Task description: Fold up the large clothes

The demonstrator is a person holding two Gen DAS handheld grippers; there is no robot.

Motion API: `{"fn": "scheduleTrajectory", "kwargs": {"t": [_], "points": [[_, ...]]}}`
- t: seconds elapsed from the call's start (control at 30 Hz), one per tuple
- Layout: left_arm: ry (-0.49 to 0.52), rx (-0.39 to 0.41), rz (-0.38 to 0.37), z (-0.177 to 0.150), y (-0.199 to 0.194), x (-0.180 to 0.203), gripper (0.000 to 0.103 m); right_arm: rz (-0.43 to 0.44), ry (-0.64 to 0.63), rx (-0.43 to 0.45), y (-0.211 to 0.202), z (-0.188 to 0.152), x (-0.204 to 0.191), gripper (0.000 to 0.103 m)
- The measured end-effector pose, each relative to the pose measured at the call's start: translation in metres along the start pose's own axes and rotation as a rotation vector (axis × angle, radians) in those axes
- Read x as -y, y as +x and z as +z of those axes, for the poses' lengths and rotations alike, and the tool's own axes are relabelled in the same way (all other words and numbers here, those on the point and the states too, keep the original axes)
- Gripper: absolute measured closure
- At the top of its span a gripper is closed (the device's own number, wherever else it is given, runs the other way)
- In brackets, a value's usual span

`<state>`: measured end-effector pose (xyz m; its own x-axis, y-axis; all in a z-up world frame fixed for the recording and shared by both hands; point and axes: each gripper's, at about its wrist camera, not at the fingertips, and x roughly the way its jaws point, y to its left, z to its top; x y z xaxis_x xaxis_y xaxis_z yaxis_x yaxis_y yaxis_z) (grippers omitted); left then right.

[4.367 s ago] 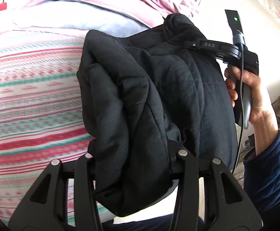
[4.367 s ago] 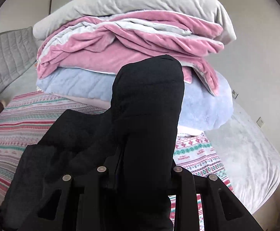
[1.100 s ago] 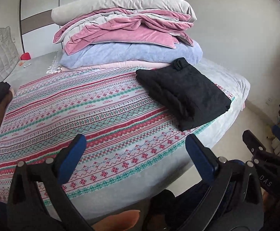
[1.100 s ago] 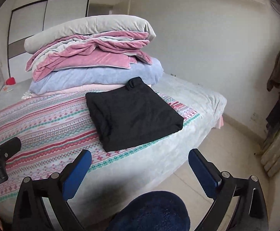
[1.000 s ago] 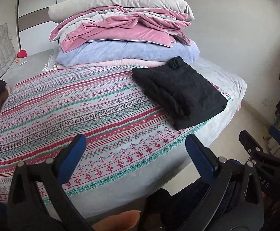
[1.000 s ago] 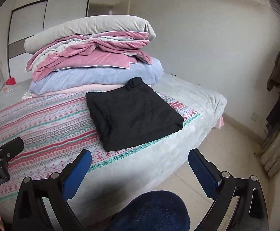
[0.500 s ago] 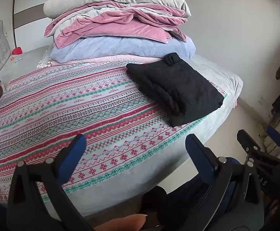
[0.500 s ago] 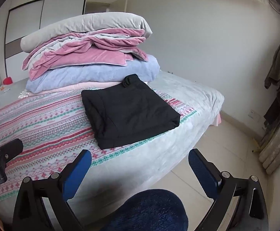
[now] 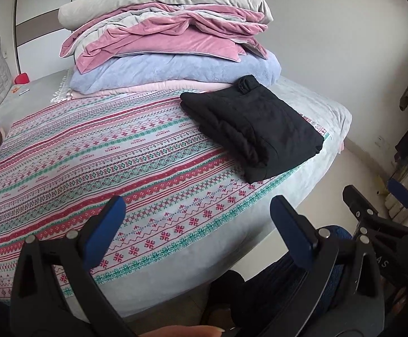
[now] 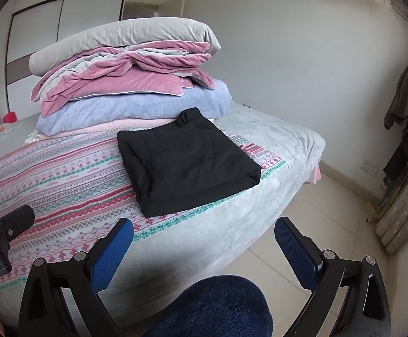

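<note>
- Left gripper (image 9: 194,213): jaws apart, empty, near bed edge; base cut off.
- Folded black garment (image 10: 187,161): lies on patterned sheet (image 9: 91,151), no longer clamped as earlier.
- Right gripper (image 10: 204,233): jaws apart, empty.

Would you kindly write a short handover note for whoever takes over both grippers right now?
Left gripper: open, empty, held back from the bed.
Right gripper: open, empty, also off the bed.
The black quilted garment lies folded in a flat rectangle on the striped patterned bedspread, near the bed's corner, in front of the stack of pink, grey and blue blankets.
Done: this garment looks folded and set down.
Left: nothing obvious on it; a dark item at the left edge is too cut off to judge.
</note>
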<state>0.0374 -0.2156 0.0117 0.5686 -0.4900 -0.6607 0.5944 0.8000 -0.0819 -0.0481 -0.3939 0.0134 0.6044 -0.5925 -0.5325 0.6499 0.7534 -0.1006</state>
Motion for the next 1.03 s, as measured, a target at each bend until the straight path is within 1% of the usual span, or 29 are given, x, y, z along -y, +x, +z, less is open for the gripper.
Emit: {"fn": "scheduleTrajectory", "kwargs": {"t": [1.03], "points": [[0.02,0.008,-0.026,-0.001,-0.003,0.011,0.001,-0.011,0.004,0.0,0.001,-0.002,0.004,0.001]]}}
